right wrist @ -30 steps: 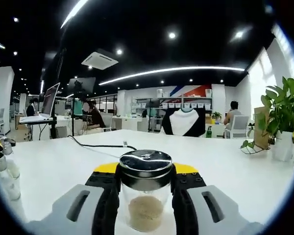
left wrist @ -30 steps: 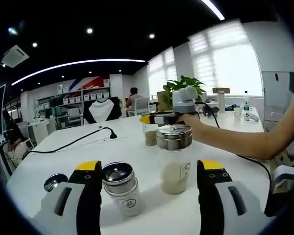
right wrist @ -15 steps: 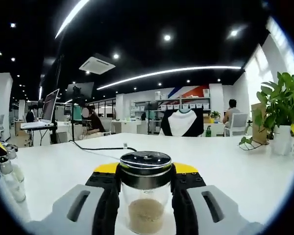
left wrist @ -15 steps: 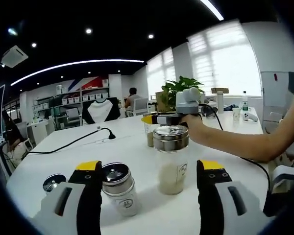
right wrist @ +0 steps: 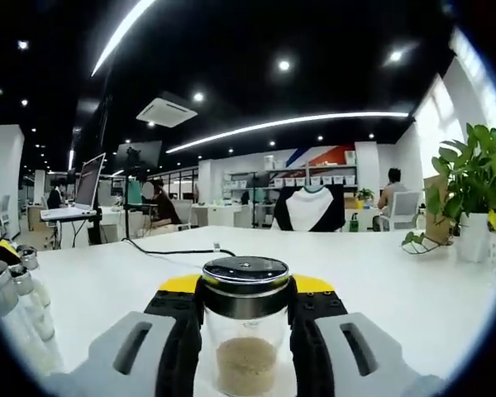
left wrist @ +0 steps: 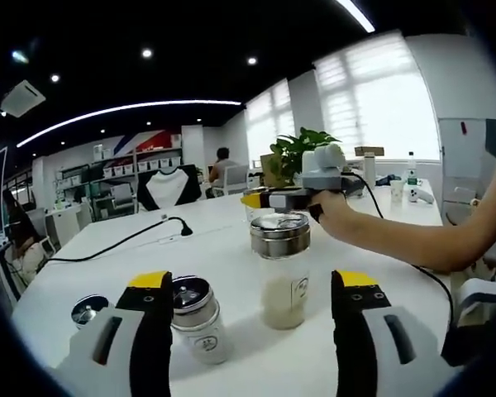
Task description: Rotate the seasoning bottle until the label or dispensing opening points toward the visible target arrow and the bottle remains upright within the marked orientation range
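In the right gripper view my right gripper is shut on a clear seasoning bottle with a metal lid and tan powder in its base; it stands upright between the jaws. In the left gripper view my left gripper is open above the white table. Between its jaws stand a short metal-lidded bottle by the left jaw and a taller bottle with pale powder. Behind the tall one, a person's hand holds the right gripper. I see no arrow mark.
A third small bottle's lid sits left of my left jaw. A black power cable crosses the table's far side, and a potted plant stands behind. Several bottles crowd the left edge of the right gripper view.
Both views have shifted slightly. The right gripper keeps its hold on the bottle. The bottles at the left edge of the right gripper view now look larger.
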`<state>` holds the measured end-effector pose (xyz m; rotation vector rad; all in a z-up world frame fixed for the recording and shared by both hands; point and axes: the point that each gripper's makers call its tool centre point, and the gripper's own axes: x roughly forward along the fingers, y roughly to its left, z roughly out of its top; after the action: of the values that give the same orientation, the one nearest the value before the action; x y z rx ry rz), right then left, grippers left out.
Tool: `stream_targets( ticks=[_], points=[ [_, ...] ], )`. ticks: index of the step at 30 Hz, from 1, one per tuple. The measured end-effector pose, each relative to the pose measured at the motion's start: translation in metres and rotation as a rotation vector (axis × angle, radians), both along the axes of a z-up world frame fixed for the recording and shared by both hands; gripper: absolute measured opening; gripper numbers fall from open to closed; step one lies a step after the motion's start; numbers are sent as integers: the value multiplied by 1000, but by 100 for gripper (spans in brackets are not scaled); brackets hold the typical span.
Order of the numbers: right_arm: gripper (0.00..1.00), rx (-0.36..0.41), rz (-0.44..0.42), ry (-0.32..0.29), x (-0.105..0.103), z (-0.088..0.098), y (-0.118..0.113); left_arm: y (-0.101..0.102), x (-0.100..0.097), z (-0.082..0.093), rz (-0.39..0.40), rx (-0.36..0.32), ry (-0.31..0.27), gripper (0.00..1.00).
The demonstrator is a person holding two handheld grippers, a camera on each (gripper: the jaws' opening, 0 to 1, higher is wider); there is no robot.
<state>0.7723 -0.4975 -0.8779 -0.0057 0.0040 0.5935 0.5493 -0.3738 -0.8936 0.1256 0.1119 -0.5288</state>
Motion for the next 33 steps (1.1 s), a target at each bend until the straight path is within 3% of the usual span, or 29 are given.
stream_targets(
  ticks=[9, 33],
  points=[
    [38, 8, 0, -8, -11, 5, -5, -2, -5, 8, 12, 8, -27, 80],
    [38, -13, 18, -7, -75, 0, -17, -27, -23, 6, -52, 7, -19, 80]
  ],
)
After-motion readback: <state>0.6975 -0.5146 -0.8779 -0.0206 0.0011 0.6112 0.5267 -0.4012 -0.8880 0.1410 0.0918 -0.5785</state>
